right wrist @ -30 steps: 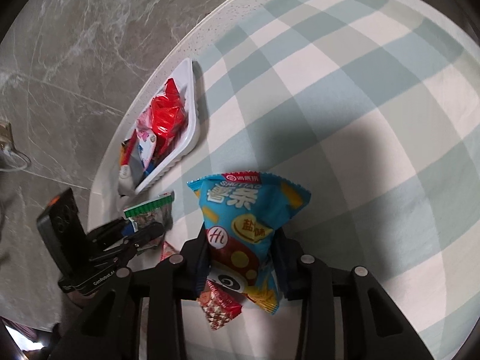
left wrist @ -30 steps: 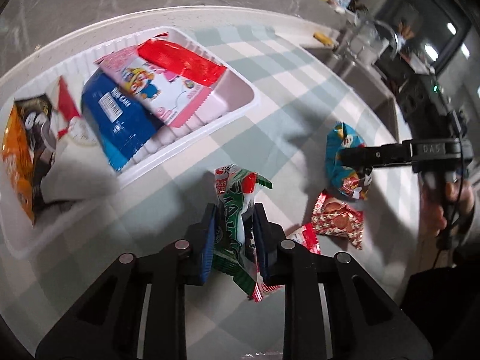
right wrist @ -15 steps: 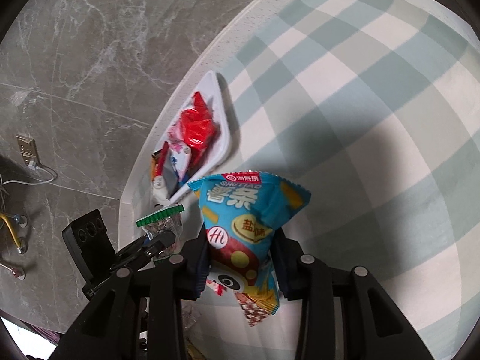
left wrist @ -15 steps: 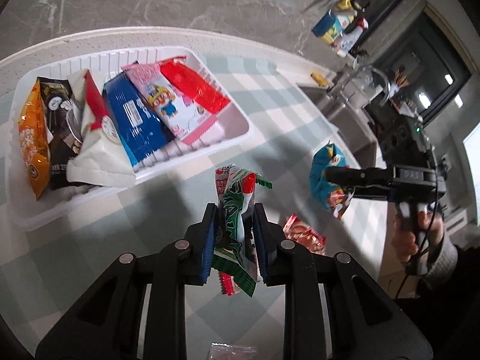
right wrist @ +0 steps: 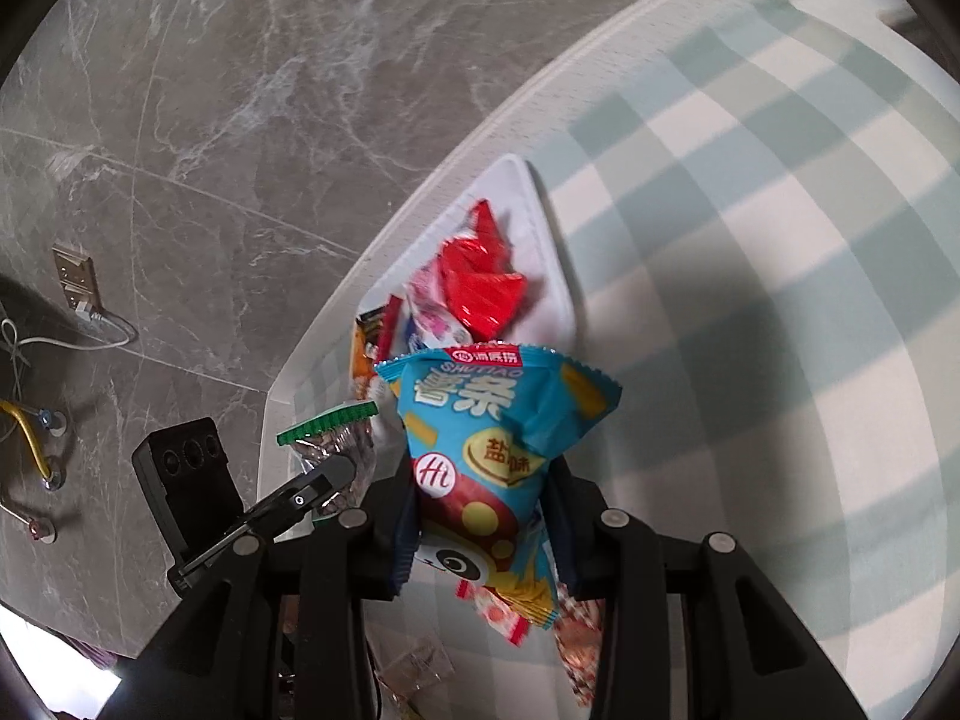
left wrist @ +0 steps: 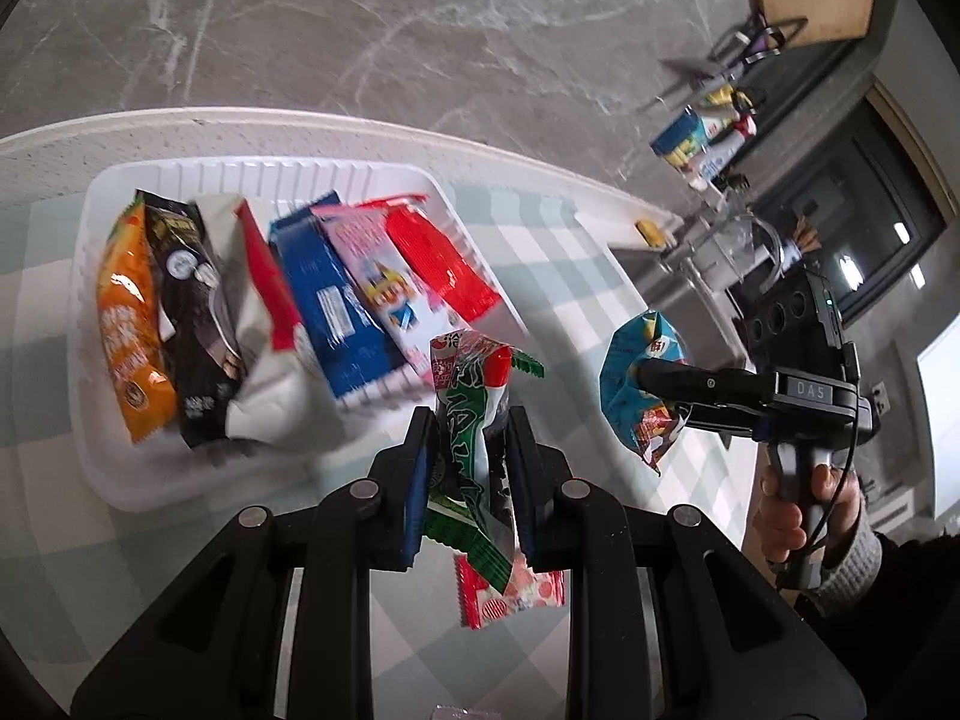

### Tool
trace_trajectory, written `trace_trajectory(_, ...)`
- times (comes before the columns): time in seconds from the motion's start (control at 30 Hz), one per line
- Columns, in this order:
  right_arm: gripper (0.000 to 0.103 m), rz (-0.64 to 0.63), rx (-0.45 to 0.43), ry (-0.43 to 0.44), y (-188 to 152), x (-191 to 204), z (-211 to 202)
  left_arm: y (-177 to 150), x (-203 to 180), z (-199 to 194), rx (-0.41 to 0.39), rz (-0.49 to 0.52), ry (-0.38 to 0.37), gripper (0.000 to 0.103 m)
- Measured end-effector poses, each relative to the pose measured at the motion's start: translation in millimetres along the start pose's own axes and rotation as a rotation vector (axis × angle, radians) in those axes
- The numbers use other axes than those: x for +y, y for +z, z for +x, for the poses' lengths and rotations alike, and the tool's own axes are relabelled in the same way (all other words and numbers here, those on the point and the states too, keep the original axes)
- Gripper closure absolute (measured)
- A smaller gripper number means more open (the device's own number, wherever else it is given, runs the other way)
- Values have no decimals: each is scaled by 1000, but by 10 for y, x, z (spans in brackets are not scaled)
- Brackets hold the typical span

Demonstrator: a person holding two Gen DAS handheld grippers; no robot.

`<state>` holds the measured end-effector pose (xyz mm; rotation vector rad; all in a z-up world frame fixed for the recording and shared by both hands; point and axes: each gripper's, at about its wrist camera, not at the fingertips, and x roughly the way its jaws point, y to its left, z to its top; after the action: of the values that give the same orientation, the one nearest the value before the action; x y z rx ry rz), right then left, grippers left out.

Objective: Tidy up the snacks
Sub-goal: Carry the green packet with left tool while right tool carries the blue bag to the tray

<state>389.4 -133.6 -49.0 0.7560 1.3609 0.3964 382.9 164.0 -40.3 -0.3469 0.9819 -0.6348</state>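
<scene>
Snacks fill the white plastic tray point(left wrist: 105, 474) at the left of the left wrist view, lying side by side: an orange packet point(left wrist: 123, 324) at the far left, then a black packet point(left wrist: 192, 312), a white packet with a red stripe point(left wrist: 264, 360), a blue packet point(left wrist: 330, 306), a pink packet with a cartoon figure point(left wrist: 384, 282) and a red packet point(left wrist: 441, 267) at the right end. The tray sits on a desk covered with a pale green and white checked cloth point(left wrist: 558, 276), near the desk's curved white edge.

Just right of the tray, the left gripper point(left wrist: 468, 468) has its fingers point(left wrist: 417, 474) pinching a green and red snack packet point(left wrist: 474, 414), which stands upright between the blue pads, above the cloth. Below it a red and white wrapper point(left wrist: 510, 597) lies on the cloth.

Further right, the right gripper point(left wrist: 645, 372) pinches a light blue chip bag point(left wrist: 627, 384) in the air, and a hand in a grey cuff point(left wrist: 798, 510) grips its handle. Beyond are a sink with a tap point(left wrist: 714, 246) and a dark window.

From the right wrist view, the left gripper shows at the lower left with the green-edged packet point(right wrist: 330, 438) in its fingers. Right of it, the right gripper's fingers point(right wrist: 405, 534) are closed on the light blue chip bag point(right wrist: 498, 438), printed with Chinese characters and a red "Hi" circle. Behind the bag the tray point(right wrist: 552, 264) shows the red packet point(right wrist: 480, 276) on top. Checked cloth fills the right side. Small wrappers point(right wrist: 576, 630) lie under the bag, blurred.
</scene>
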Motion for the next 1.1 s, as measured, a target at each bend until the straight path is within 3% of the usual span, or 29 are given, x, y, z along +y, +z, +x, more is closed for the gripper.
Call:
trace_trajectory(0.5, 64, -122, 10, -50, 725, 260, 348, 472, 294, 70, -45, -82, 43, 82)
trace_trajectory(1.1, 63, -370, 84, -248, 1252, 470, 1075, 863, 541, 431, -65, -119, 134, 81)
